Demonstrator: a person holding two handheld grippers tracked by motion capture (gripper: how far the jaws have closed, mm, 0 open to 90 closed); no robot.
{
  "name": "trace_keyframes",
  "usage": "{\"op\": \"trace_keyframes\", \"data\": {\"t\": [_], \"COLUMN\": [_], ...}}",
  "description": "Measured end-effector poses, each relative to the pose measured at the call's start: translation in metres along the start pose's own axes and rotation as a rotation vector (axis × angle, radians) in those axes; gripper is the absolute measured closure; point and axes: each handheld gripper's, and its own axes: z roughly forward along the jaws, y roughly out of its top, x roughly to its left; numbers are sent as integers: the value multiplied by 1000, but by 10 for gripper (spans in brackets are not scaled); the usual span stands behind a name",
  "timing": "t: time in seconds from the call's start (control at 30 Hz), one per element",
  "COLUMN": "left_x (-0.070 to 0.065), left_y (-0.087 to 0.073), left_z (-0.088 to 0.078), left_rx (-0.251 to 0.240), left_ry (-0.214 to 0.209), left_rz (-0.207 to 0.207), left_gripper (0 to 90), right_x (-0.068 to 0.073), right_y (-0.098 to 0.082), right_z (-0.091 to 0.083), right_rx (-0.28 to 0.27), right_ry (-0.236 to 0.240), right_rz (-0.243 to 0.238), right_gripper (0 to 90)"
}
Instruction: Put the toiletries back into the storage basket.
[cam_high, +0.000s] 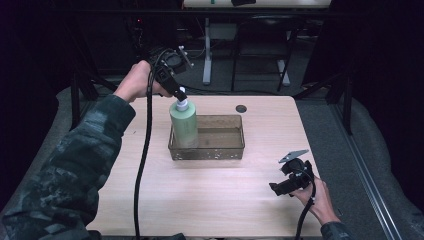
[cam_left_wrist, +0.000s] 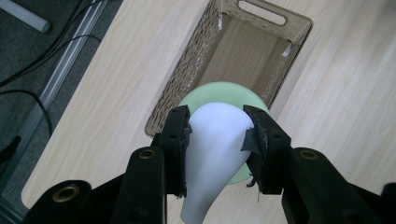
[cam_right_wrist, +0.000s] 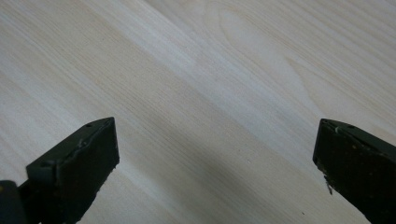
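Pale green bottle (cam_high: 183, 126) stands upright in the left end of the tinted bin (cam_high: 220, 152) on the counter (cam_high: 210, 200). Left hand-held gripper (cam_left_wrist: 217, 140) clamps its white pump top (cam_left_wrist: 212, 154); right hand-held gripper (cam_high: 287, 186) rests released, near right. Placing seems underway; next, unclench and lift straight clear.

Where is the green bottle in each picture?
High view: the green bottle stands upright in the left end of the clear bin, its white pump top held by the left gripper.
Left gripper view: bottle at centre, seen from above between the jaws.
Right gripper view: not in it.
Shared landmark: the clear bin.
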Motion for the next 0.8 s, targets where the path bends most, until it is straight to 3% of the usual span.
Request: {"op": "trace_keyframes", "data": {"t": [0.8], "left_x": [0], "left_y": [-10], "left_z": [10], "left_rx": [49], "left_ry": [-15], "left_rz": [13], "left_gripper": [626], "right_x": [0], "right_y": [0], "right_z": [1], "right_rx": [11], "right_ry": [2], "right_rz": [0], "right_gripper": [4]}}
